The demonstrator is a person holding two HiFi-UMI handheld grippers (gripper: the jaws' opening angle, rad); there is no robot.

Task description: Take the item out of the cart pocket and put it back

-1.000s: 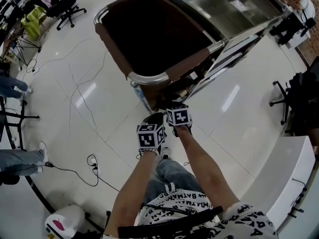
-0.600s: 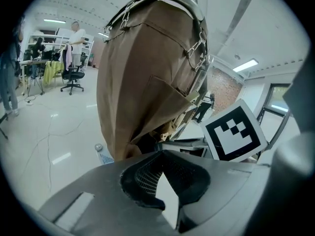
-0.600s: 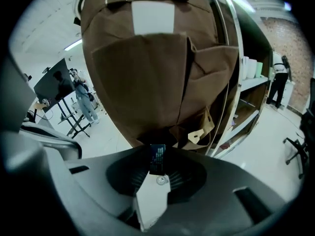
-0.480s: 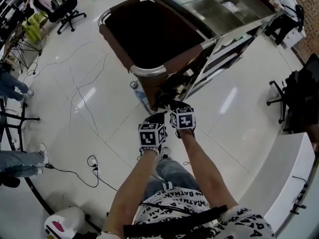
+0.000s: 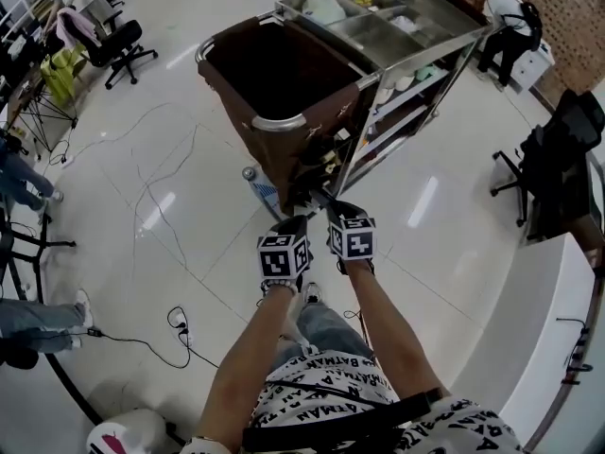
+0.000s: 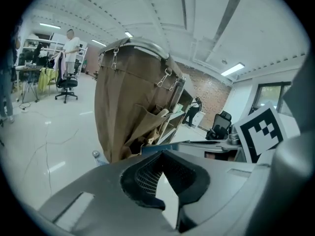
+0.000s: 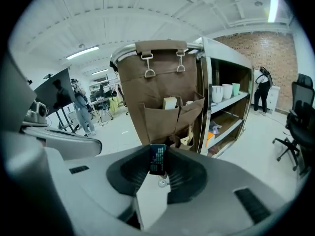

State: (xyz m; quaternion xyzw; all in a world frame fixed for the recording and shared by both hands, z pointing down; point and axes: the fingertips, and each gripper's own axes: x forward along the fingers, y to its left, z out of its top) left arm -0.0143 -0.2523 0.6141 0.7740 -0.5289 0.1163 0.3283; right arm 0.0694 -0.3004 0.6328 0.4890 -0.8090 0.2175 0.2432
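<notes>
The cart's brown fabric bag (image 5: 284,83) has pockets sewn on the end that faces me. In the right gripper view the pockets (image 7: 170,119) hang straight ahead, and a pale box (image 7: 170,103) sticks out of the left one. My right gripper (image 7: 158,157) is shut on a small dark blue packet (image 7: 158,159), held upright a short way in front of the pockets. My left gripper (image 6: 163,156) is shut with nothing in it, beside the right one and aimed at the bag's side. In the head view both grippers (image 5: 295,218) (image 5: 329,206) sit just below the bag's end.
The steel cart (image 5: 397,26) carries trays on top and shelves with cups (image 7: 222,91). A water bottle (image 5: 255,183) lies on the floor by the bag. Cables (image 5: 175,320) trail at the left. Office chairs (image 5: 558,149) stand to the right, and people stand far left.
Both grippers have drawn back a little from the bag's pockets, and the cart now sits farther up in the head view. The right gripper holds the packet.
</notes>
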